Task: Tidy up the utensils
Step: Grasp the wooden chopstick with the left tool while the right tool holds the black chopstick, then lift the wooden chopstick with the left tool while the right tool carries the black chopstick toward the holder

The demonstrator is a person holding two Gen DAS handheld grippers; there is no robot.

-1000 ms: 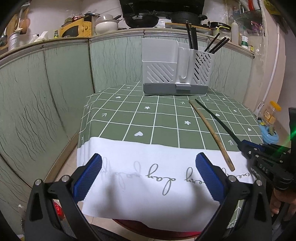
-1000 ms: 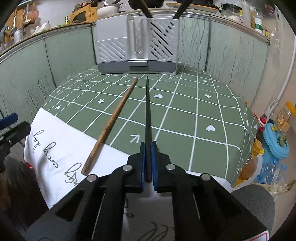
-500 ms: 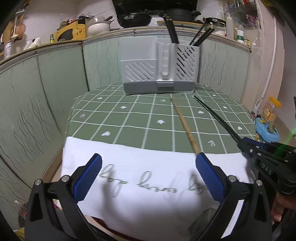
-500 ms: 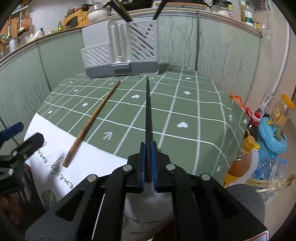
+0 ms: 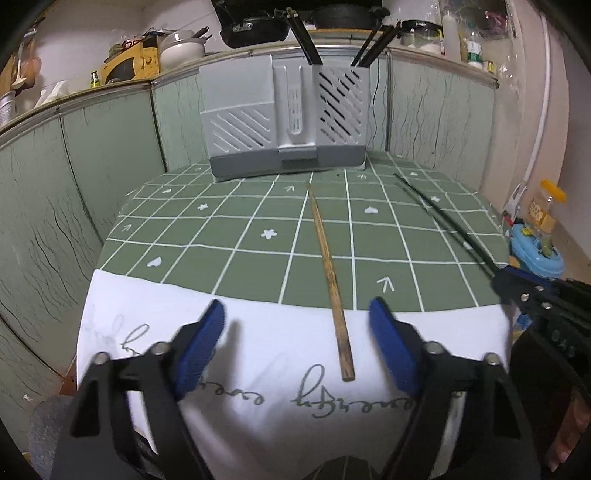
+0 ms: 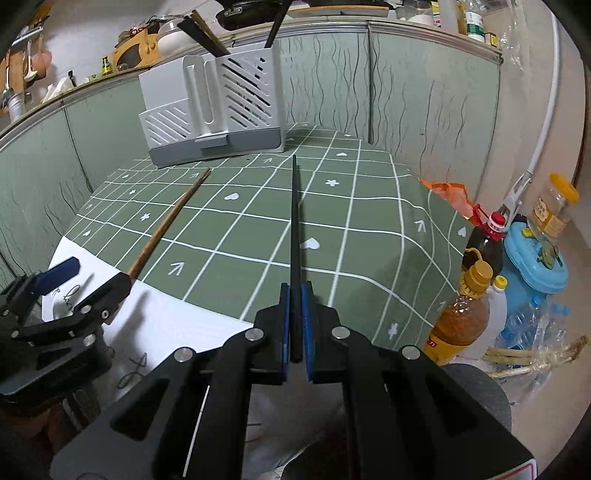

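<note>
A brown wooden chopstick (image 5: pixel 330 273) lies on the green checked tablecloth (image 5: pixel 258 258), its near end on the white hem. My left gripper (image 5: pixel 297 345) hovers over that near end with its jaws closing; the stick lies between the blue pads (image 5: pixel 388 343), untouched. My right gripper (image 6: pixel 294 325) is shut on a black chopstick (image 6: pixel 294 221) that points toward the grey utensil holder (image 6: pixel 214 107). In the left wrist view the black chopstick (image 5: pixel 443 225) and right gripper (image 5: pixel 496 278) sit at the right. The holder (image 5: pixel 288 122) has several dark chopsticks in its tall compartment.
Green panelled walls close in the table at the back and left. Bottles (image 6: pixel 461 317), a blue lidded box (image 6: pixel 535 258) and a jar (image 6: pixel 554 206) stand on the floor off the table's right edge. A shelf with pans and pots (image 5: pixel 255 29) runs above the wall.
My left gripper moved right until the brown chopstick's near end lies between its jaws, which have narrowed. The right gripper carried the black chopstick to the right, away from the brown one.
</note>
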